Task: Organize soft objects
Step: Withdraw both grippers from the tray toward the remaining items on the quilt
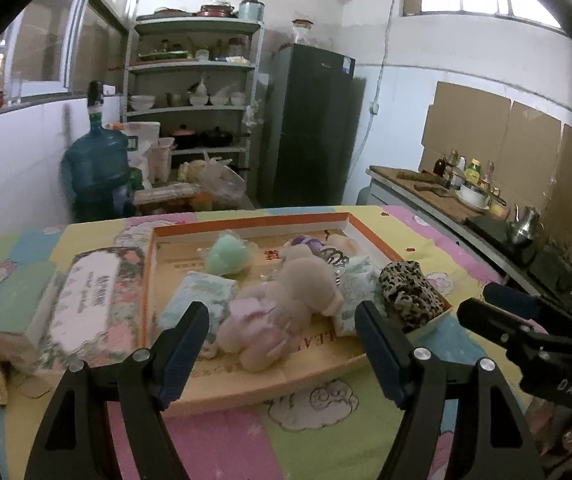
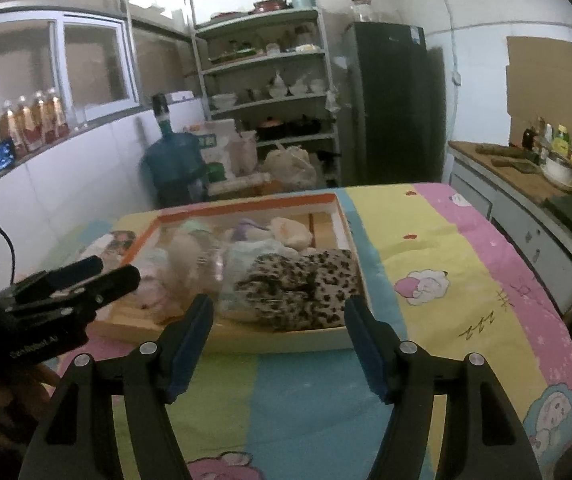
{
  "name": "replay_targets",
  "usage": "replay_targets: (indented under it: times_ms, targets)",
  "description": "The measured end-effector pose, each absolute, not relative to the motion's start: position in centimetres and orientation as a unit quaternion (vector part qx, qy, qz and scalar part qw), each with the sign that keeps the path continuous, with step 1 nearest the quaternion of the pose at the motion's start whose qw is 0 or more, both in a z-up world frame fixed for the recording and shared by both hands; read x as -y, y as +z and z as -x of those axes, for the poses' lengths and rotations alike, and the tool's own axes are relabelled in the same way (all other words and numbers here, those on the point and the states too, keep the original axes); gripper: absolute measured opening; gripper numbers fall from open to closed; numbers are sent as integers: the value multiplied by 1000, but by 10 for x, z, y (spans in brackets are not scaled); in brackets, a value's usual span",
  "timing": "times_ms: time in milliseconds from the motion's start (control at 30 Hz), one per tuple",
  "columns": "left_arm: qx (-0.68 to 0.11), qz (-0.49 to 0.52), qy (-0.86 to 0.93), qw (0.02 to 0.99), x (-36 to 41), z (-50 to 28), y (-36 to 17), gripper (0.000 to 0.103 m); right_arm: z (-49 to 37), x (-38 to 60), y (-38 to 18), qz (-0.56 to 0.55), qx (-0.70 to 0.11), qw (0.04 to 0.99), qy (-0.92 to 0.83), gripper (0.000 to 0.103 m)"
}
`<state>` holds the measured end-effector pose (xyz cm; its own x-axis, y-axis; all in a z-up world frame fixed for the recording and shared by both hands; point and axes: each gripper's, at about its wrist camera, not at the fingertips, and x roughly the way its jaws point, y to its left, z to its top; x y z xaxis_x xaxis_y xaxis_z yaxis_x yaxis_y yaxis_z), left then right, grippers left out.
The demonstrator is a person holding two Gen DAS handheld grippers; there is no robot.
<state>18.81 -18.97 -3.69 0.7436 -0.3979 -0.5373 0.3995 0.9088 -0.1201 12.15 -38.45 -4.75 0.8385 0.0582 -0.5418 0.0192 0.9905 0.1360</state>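
A shallow orange-rimmed cardboard tray (image 1: 246, 223) lies on the patterned cloth and holds the soft things. Among them are a pink plush doll (image 1: 282, 312), a green fluffy ball (image 1: 222, 258), a leopard-print piece (image 1: 410, 292) and a pale soft pack (image 1: 202, 296). My left gripper (image 1: 282, 318) hovers open just short of the tray's near edge, in line with the doll, nothing between its fingers. My right gripper (image 2: 280, 314) is also open and empty before the tray (image 2: 246, 203), facing the leopard-print piece (image 2: 302, 284). Each gripper shows at the edge of the other's view.
A floral tissue box (image 1: 94, 304) lies left of the tray. A counter (image 2: 526, 184) with bottles, a bowl and a kettle runs along the right. Behind the table stand a blue water jug (image 1: 94, 168), a loaded shelf rack (image 1: 194, 92) and a dark fridge (image 1: 314, 128).
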Motion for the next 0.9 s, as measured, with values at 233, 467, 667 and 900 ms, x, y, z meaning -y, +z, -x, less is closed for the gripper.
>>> replay_targets:
  times_ms: [233,467,667,900]
  targets:
    - [-257,-6,-192,947,163,-157,-25,75,-99,356,-33,-68,-262,962,32,70]
    - [-237,-13,-173,956,136,-131,-17,75,-85,325,-26,-66,-253,963,57,70]
    - [-222,-13,-147,964,106,-114,-12,75,-80,292,-23,-60,-250,963,84,70]
    - [-208,-21,-115,971,71,-99,-10,75,-79,257,-24,-62,-249,960,114,70]
